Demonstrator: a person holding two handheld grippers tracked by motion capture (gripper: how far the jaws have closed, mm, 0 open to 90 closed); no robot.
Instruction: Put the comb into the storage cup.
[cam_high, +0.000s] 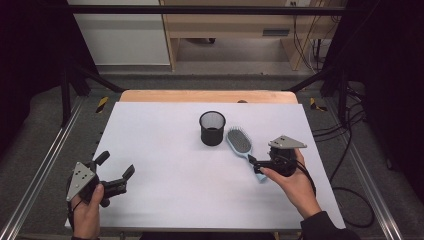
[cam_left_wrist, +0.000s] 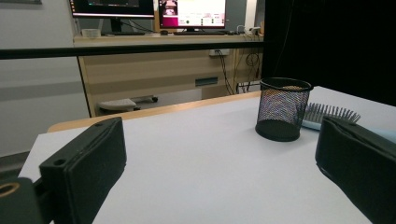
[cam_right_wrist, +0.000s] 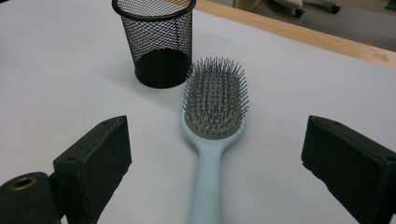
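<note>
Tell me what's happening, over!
Both grippers open: left gripper idle, right gripper straddling the light-blue plastic hairbrush. Brush flat, untouched. Black mesh cup just beyond.

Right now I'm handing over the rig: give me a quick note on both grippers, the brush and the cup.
Right gripper: open, jaws either side of the hairbrush handle, not gripping.
Left gripper: open, holding nothing, over the near left of the table.
Hairbrush lies flat, bristles up, beside the upright, empty mesh cup.
Done: approach lined up. Left: probably close on the handle, lift, stand the brush in the cup.
</note>
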